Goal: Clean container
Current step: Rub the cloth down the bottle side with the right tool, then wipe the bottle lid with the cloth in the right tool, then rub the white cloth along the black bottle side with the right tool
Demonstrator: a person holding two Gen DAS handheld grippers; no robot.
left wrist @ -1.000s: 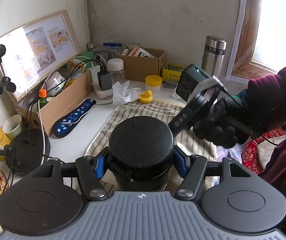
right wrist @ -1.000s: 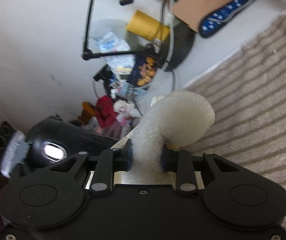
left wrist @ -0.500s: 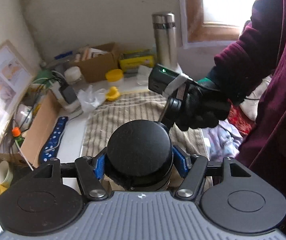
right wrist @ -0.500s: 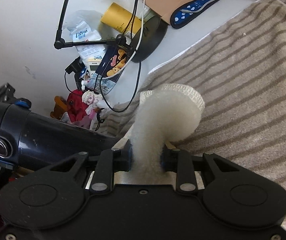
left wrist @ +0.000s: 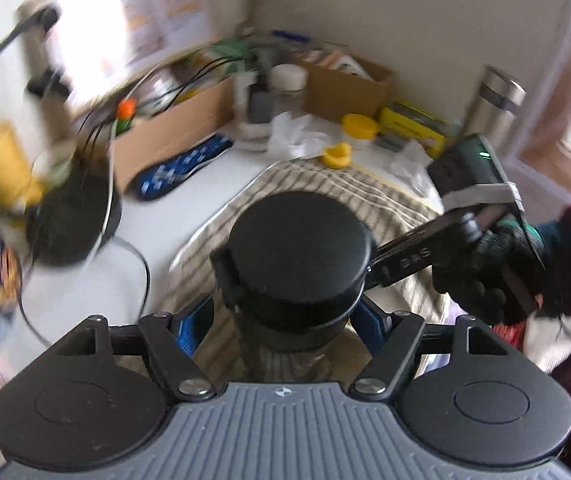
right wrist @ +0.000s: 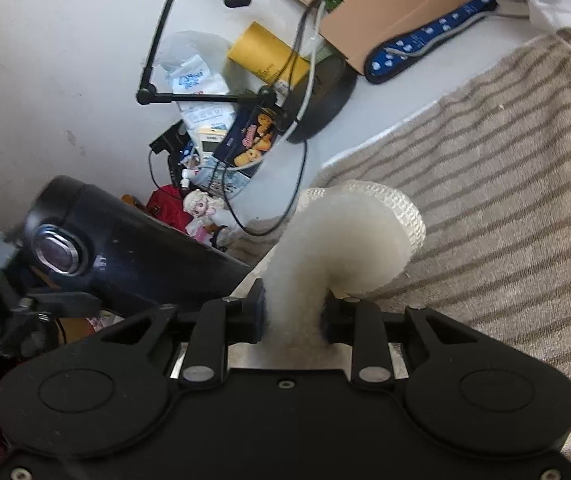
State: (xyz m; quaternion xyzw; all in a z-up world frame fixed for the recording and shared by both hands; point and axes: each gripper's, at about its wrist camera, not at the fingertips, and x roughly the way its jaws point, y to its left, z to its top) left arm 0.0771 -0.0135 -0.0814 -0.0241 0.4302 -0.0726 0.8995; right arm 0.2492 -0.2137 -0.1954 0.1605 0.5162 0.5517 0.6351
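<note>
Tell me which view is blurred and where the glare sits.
Left wrist view: motion blur smears the left-side clutter, while the black container in the left gripper stays fairly sharp; window glare whitens the right edge. Right wrist view: mostly sharp on the sponge in the right gripper.

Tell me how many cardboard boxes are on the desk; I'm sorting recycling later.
2. A long low cardboard box lies at the left under the framed poster, stuffed with cables; a smaller open box sits in the back corner. Clutter may hide others.
</note>
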